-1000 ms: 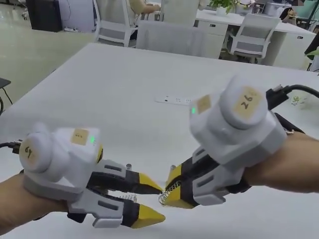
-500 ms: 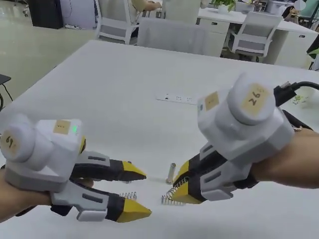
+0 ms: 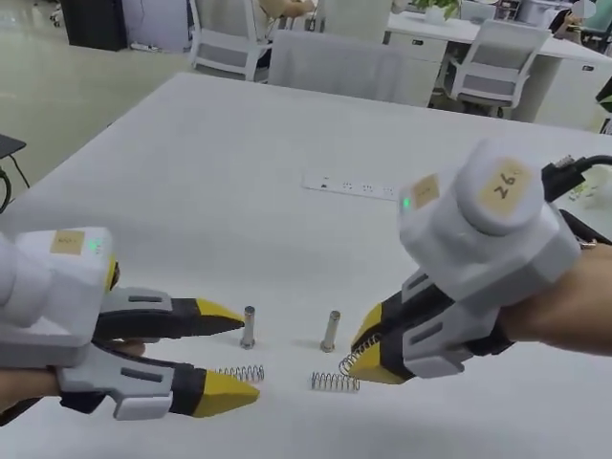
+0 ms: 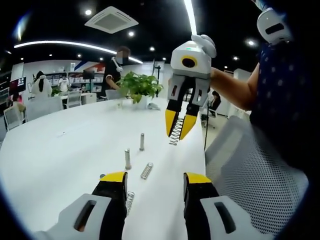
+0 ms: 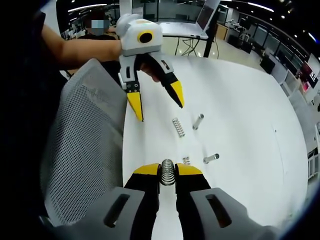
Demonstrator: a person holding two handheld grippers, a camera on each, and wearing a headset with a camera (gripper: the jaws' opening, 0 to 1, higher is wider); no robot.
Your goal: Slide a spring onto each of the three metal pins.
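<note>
- Held spring (image 5: pixel 168 173): a light, bendy wire coil, likely to buckle or flick away. It is best pinched gently across its side, with the lower end left free.
- Right gripper (image 3: pixel 368 356): its fingers pinch this spring above the bench (image 3: pixel 287 172), just right of the right pin (image 3: pixel 330 330).
- Left gripper (image 3: pixel 226 352): its fingers are spread with nothing between them, near the left pin (image 3: pixel 249 325).
- Left loose spring (image 3: pixel 239 373) and right loose spring (image 3: pixel 335 382): both lie flat on the bench.
- The right gripper view shows the coil's open bore; the head view shows both pins upright.

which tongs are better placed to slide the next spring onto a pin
Right. The right tongs are already shut on a spring and sit close beside an upright metal pin. The left tongs are open and empty, so they would probably have to pick up a spring first.
</note>
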